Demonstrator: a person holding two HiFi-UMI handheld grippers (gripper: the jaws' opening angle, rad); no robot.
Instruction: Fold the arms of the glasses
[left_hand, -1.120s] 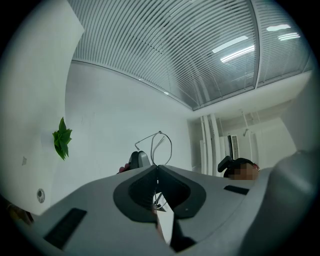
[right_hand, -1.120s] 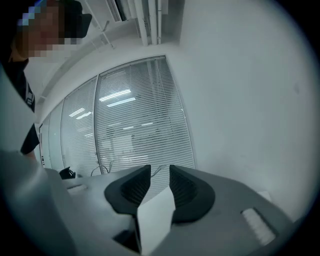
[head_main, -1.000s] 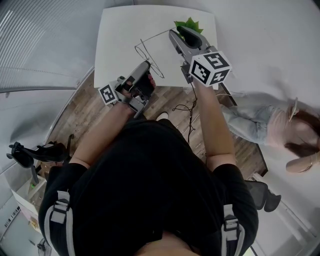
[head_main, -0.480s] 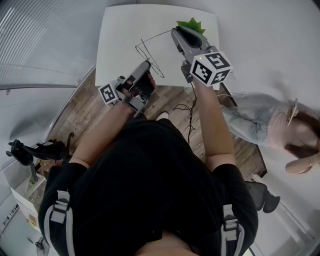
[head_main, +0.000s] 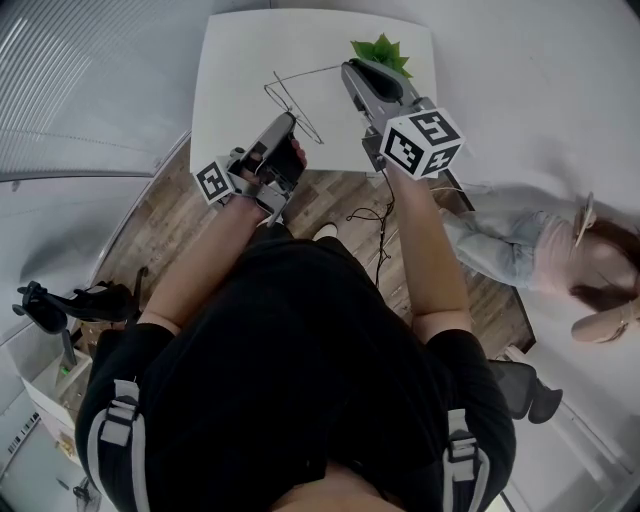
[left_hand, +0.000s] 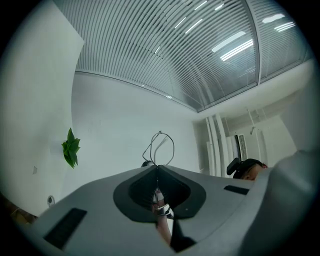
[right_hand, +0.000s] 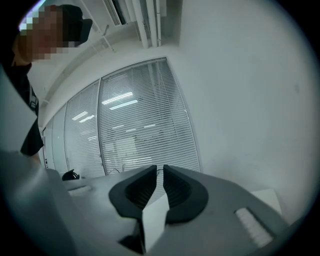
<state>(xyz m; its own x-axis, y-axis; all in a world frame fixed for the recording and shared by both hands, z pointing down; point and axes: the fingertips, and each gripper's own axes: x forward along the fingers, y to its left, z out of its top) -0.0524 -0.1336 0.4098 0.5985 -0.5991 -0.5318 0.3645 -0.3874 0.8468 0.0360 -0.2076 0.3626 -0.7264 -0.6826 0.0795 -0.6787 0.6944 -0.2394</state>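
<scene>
"Two grippers are shown; what is gripped?"
"Thin wire glasses (head_main: 300, 74) are clenched in the left gripper (head_main: 290, 120), above the white table (head_main: 240, 60). One arm seems pinched by the right gripper (head_main: 347, 68), though the contact is hard to make out."

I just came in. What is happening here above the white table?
A person works with two hand-held grippers over the white table. The left claw is clamped on a pair of thin wire glasses and holds them off the table. The right claw, its jaws almost together, seems to pinch the end of one arm. That arm is stretched out, not yet folded.
</scene>
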